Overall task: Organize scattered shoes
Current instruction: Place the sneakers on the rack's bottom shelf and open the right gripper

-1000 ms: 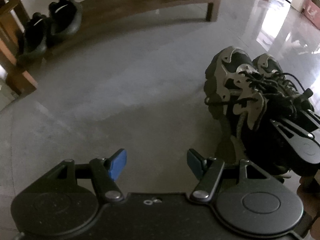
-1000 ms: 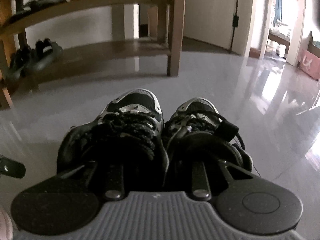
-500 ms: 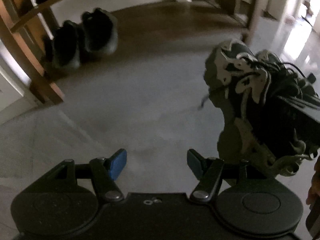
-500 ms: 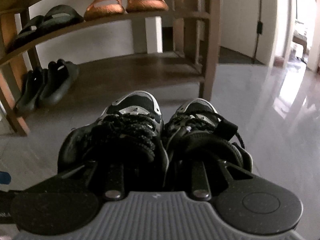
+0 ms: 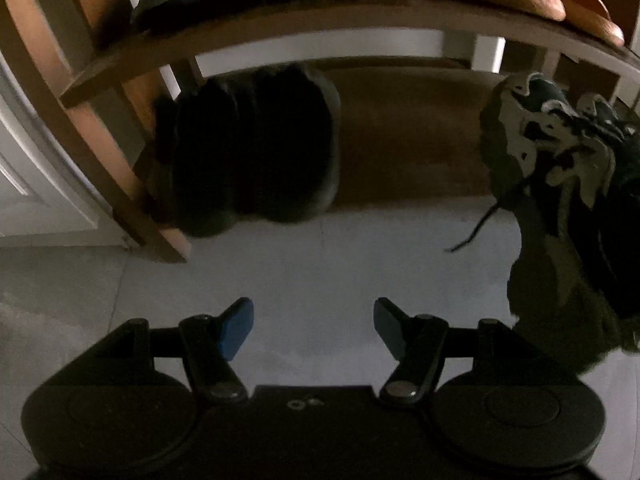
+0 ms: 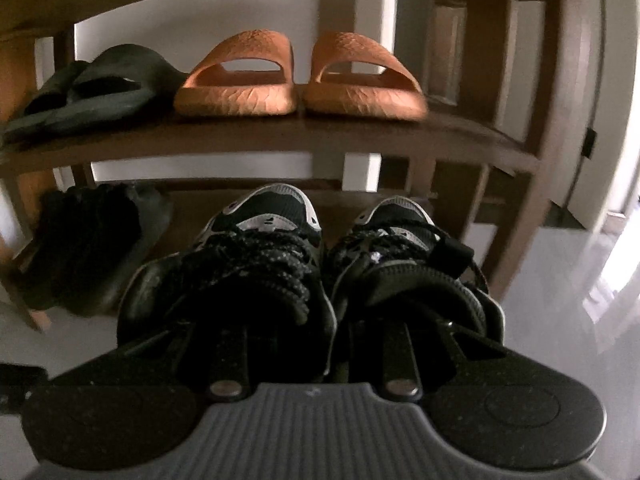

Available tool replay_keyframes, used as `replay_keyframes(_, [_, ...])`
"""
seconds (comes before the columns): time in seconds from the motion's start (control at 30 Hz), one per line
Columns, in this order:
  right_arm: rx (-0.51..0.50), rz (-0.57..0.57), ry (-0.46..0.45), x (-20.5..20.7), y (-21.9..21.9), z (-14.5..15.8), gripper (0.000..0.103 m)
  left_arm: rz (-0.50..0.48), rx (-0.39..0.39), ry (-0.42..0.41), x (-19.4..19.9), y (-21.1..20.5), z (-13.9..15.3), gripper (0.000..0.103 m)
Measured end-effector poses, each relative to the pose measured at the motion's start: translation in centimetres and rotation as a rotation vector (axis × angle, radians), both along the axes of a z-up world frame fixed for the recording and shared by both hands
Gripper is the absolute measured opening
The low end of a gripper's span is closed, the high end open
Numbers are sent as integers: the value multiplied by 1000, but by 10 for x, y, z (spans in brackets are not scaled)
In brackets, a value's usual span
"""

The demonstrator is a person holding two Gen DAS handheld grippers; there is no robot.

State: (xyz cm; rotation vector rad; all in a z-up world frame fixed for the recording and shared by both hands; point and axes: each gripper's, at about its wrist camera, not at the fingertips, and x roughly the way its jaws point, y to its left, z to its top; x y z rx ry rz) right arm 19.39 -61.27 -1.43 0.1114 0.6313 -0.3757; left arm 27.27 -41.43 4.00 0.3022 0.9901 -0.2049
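Observation:
My right gripper [image 6: 326, 332] is shut on a pair of black and grey lace-up sneakers [image 6: 264, 240], one finger inside each shoe, and holds them off the floor in front of the wooden shoe rack [image 6: 280, 136]. The sneakers also show at the right of the left wrist view [image 5: 560, 168], with a lace hanging down. My left gripper [image 5: 314, 322] is open and empty, low over the grey floor, left of the sneakers.
Black slippers [image 5: 256, 152] sit at the left end of the rack's bottom shelf [image 5: 408, 140]; they also show in the right wrist view [image 6: 92, 248]. Orange slides [image 6: 300, 76] and dark green slides [image 6: 88, 88] sit on the middle shelf. Rack legs [image 5: 120, 184] stand left.
Both grippers have moved toward the shoe rack. The sneakers have been lifted off the floor and carried up close to the bottom shelf. The left gripper stays open.

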Motion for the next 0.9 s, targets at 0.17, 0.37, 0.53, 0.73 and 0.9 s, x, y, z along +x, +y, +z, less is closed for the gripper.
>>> replay_keyframes(0.17, [-11,24,57,48,-26,-7,31,6,22,-7,10,-10,-4,67])
replay_keyframes(0.37, [-26,36,96,84,-46,-15,31,-14,59,-2,13,-25,-14,67])
replay_keyframes(0.53, [2,36,116,104,-58,-18,31,-21,78,16,12,-25,-24,67])
replay_keyframes(0.73, [64,0,143,118,-61,-29,40,-23,77,9,10,-17,-24,67])
replay_keyframes(0.9, [52,15,203,123,-56,-20,46,-22,71,7,9,-6,-22,67])
